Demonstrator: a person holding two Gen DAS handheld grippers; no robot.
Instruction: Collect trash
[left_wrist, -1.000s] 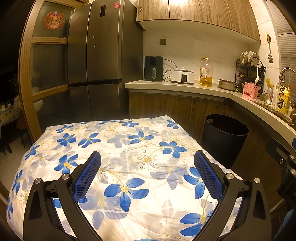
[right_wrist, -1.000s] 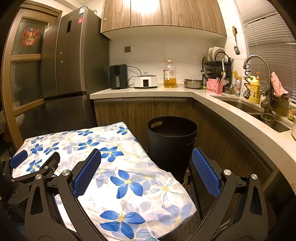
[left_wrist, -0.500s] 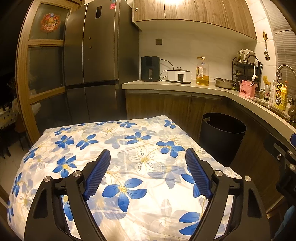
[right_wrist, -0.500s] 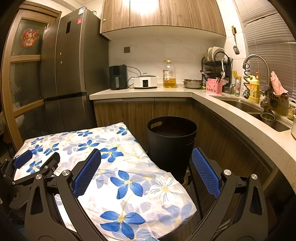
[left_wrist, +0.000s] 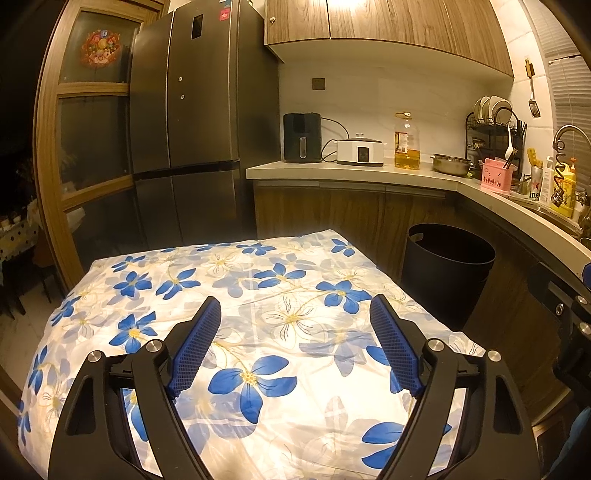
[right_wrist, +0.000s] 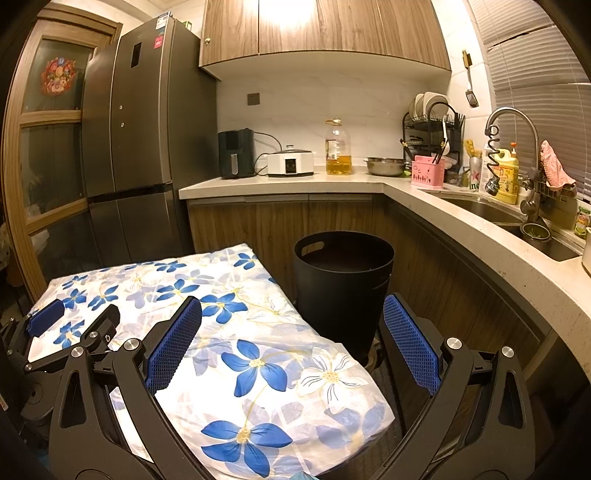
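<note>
Floral tablecloth (left_wrist: 280, 295) under both spread-jawed tools, black bin (right_wrist: 343, 288) beside.

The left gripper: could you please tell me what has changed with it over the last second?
The left gripper has narrowed its jaws somewhat, though they remain open and empty above the floral tablecloth. The right gripper stayed open and still, and the black bin has not moved.

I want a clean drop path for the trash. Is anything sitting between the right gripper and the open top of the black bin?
Nothing visible does. The right gripper is open and empty, with the black bin just beyond it, uncovered. The floral table only borders the bin's left side.
</note>
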